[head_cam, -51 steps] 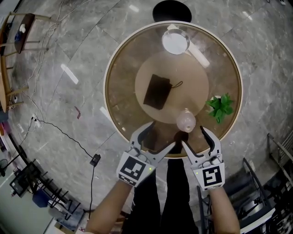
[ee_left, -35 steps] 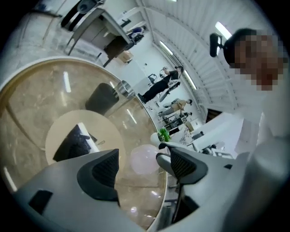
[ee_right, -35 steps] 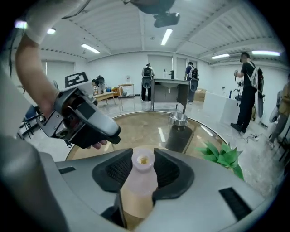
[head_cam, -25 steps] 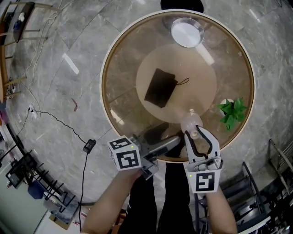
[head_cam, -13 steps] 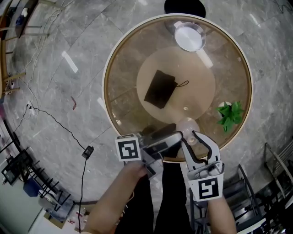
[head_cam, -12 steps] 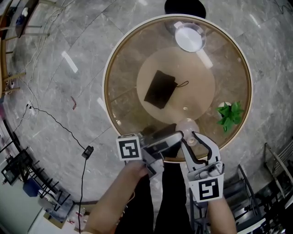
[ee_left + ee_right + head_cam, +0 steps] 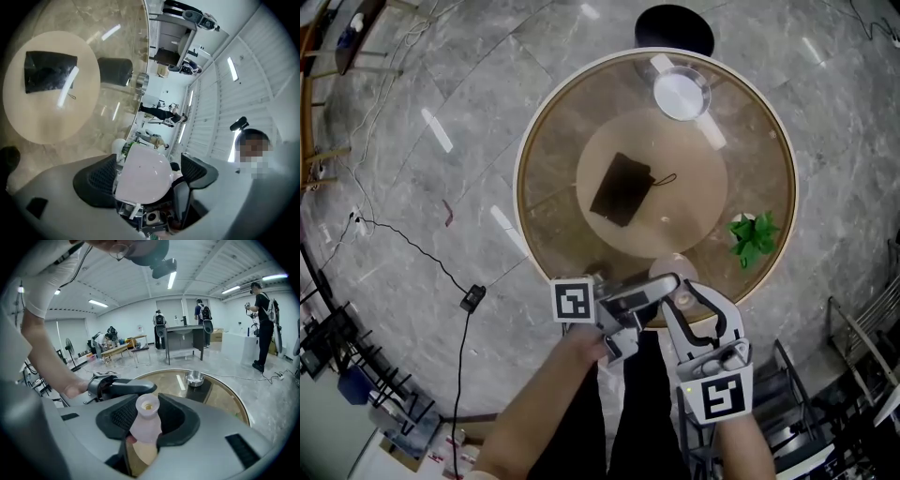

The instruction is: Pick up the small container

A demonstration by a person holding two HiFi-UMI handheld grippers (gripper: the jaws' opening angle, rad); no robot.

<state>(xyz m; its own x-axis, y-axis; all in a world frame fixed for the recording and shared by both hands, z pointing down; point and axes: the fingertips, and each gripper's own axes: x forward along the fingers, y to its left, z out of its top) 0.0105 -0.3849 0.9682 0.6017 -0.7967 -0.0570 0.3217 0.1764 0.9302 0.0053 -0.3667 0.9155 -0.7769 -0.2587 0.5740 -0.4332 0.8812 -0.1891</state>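
The small container (image 7: 146, 425) is a translucent pinkish bottle with an open neck, held upright. My right gripper (image 7: 147, 416) is shut on its body, both dark pads pressing its sides. In the head view the container (image 7: 673, 269) hangs over the near rim of the round glass table (image 7: 525, 150), in the right gripper (image 7: 687, 292). My left gripper (image 7: 661, 292) lies level and rolled on its side, reaching in from the left. Its jaws have just been opening wide and eased in slightly. In the left gripper view the container (image 7: 143, 176) sits between its open pads (image 7: 93, 180), unpressed.
On the table lie a black pouch (image 7: 619, 187), a metal bowl (image 7: 681, 94) at the far side and a small green plant (image 7: 752, 236) at the right. A black stool (image 7: 673, 28) stands behind. People stand in the room (image 7: 262, 329).
The right gripper closed on the container and lifted it off the table toward the near rim. The left gripper rolled onto its side and moved in beside the container.
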